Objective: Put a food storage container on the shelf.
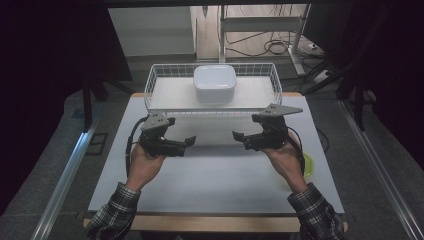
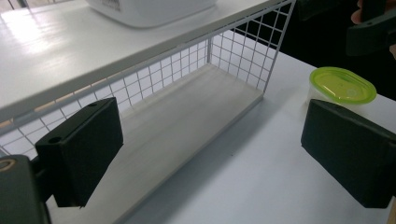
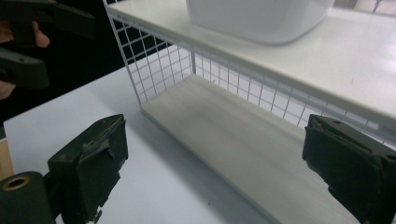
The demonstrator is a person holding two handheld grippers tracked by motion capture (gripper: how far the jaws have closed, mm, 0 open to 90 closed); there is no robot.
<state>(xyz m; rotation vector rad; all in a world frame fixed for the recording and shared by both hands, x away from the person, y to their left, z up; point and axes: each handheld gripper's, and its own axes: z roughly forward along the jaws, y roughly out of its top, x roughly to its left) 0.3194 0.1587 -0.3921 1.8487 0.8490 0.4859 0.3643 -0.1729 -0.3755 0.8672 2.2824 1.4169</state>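
White box (image 2: 149, 10) atop the wire rack (image 2: 243, 42), its upper part cut off.

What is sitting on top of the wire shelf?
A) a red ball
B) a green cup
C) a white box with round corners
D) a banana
C: a white box with round corners rests on the top board of the wire shelf, seen from above in the high view and from below in both gripper views.
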